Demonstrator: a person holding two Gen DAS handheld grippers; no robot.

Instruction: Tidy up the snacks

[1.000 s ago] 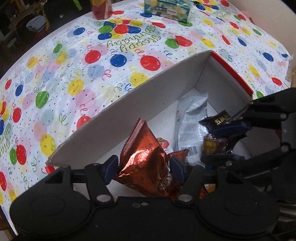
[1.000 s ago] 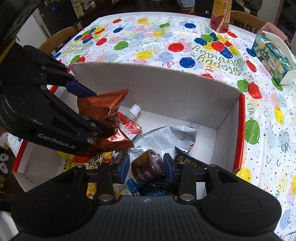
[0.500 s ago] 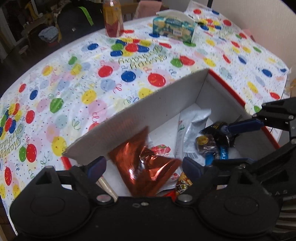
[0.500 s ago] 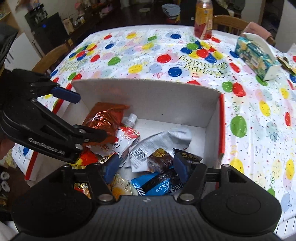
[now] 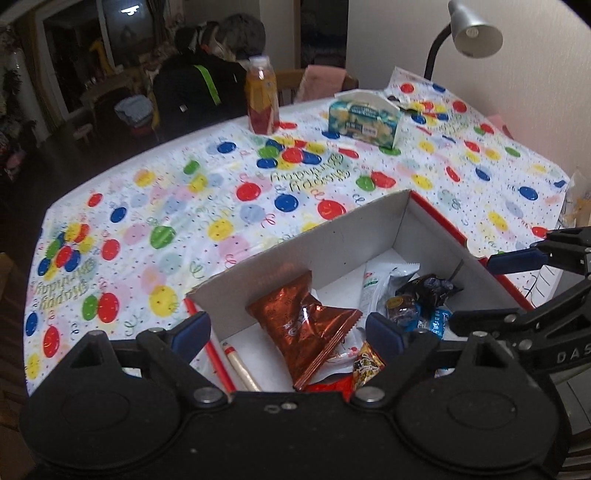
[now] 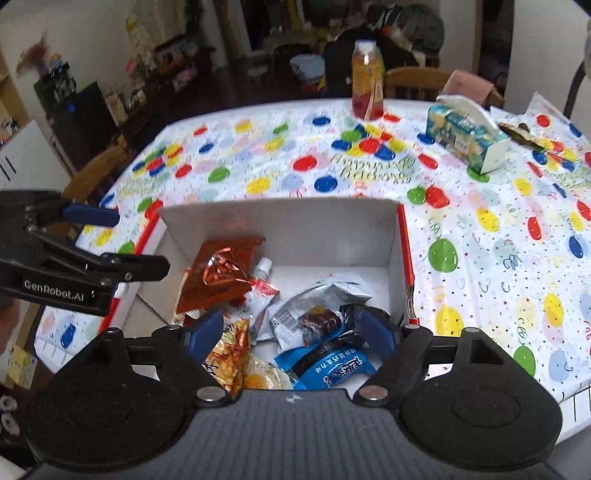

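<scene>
Hanging over the near edge of the white cardboard box (image 6: 280, 221), the right gripper (image 6: 288, 328) has its blue-padded fingers spread apart and grips nothing. The left gripper (image 5: 288, 330) is likewise spread wide and empty; seen from the right wrist, its side reads "GenRobot.AI". The snacks lie loose inside the box: one copper-red foil bag (image 5: 303, 328) at its left, a spouted pouch (image 6: 260, 291), a silver packet (image 6: 317, 299), a small brown sweet (image 6: 319, 321), and a blue wrapper (image 6: 328, 367) with white script too blurred to read. Only the right wrist view shows an orange-yellow packet (image 6: 231, 354) at the near edge. Beyond the box, the balloon tablecloth (image 5: 184, 206) says "Happy Birthday". One juice bottle (image 5: 262, 99) and one tissue box (image 5: 364, 120) stand far off. Only the left wrist view shows a grey desk lamp (image 5: 476, 27).
</scene>
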